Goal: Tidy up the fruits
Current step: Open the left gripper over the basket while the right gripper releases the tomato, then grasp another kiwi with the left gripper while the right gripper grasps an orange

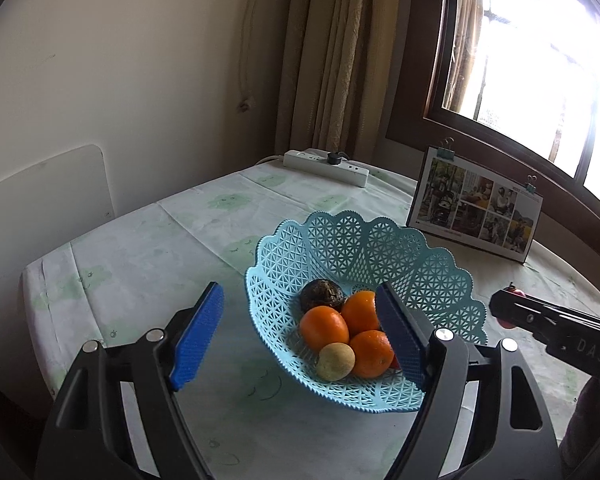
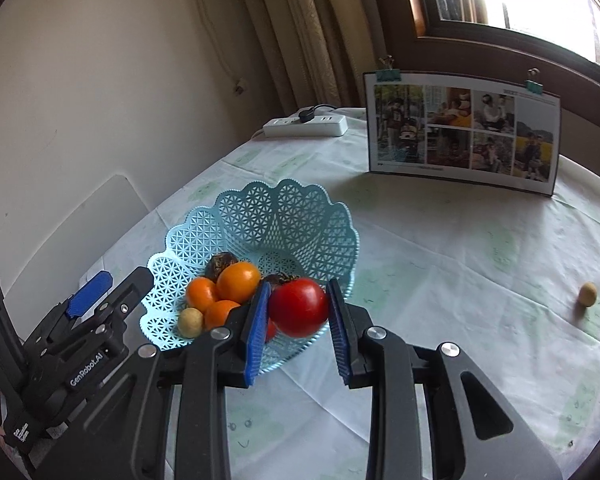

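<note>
left wrist view: the left gripper [image 1: 300, 336] has its fingers spread wide before the light blue lattice plastic basket [image 1: 440, 272] on the worktop [image 1: 140, 248], holding nothing. right wrist view: the right gripper [image 2: 298, 314] fingers grip a round red tomato [image 2: 299, 307] over the basket's near rim.

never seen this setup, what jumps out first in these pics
The red tomato held between the right tool blue pads, just above the near rim of the blue lattice basket. Inside the basket sit three oranges. One small tan fruit lies alone on the tablecloth, far right.
</note>
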Action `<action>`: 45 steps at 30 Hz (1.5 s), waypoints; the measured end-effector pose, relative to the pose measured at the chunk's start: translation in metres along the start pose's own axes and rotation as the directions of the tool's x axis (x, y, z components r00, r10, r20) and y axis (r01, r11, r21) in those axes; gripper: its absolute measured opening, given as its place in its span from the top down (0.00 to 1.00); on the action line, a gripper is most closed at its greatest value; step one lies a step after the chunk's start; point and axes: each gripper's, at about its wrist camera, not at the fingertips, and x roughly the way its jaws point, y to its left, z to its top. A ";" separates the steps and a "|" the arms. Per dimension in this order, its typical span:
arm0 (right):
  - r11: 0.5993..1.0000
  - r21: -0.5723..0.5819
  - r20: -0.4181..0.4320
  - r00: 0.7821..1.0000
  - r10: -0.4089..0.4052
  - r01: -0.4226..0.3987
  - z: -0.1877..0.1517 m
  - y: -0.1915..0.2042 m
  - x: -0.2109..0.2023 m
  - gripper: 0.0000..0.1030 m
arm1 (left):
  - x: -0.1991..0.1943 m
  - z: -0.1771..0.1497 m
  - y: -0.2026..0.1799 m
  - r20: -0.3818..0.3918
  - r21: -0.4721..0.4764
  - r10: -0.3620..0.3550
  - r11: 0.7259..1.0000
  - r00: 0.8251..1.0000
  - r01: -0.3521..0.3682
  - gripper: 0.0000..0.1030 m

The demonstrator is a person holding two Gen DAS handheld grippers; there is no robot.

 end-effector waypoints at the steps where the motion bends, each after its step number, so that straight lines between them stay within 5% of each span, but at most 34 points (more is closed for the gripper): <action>1: 1.000 -0.001 -0.004 1.000 0.004 -0.004 0.000 0.002 0.003 0.72 | 0.000 0.000 0.000 -0.002 -0.002 0.001 1.000 1.000 -0.001 0.19; 14: 0.998 0.048 -0.002 1.000 -0.030 0.030 -0.005 -0.017 0.002 0.59 | 0.005 -0.001 -0.003 -0.017 -0.005 0.000 1.000 1.000 0.000 0.15; 18: 0.997 0.071 -0.007 0.999 -0.042 0.042 -0.011 -0.027 0.000 0.56 | 0.003 -0.001 -0.009 -0.015 0.004 -0.010 1.000 1.000 0.010 0.07; 28: 0.986 0.147 0.012 0.996 -0.085 0.083 -0.025 -0.056 -0.013 0.25 | -0.003 0.000 -0.029 -0.007 0.036 -0.035 0.999 0.999 0.035 0.03; 45: 0.944 0.267 -0.012 0.980 -0.199 0.195 -0.061 -0.131 -0.048 0.23 | -0.009 -0.008 -0.081 -0.037 0.125 -0.107 0.986 0.994 0.111 0.03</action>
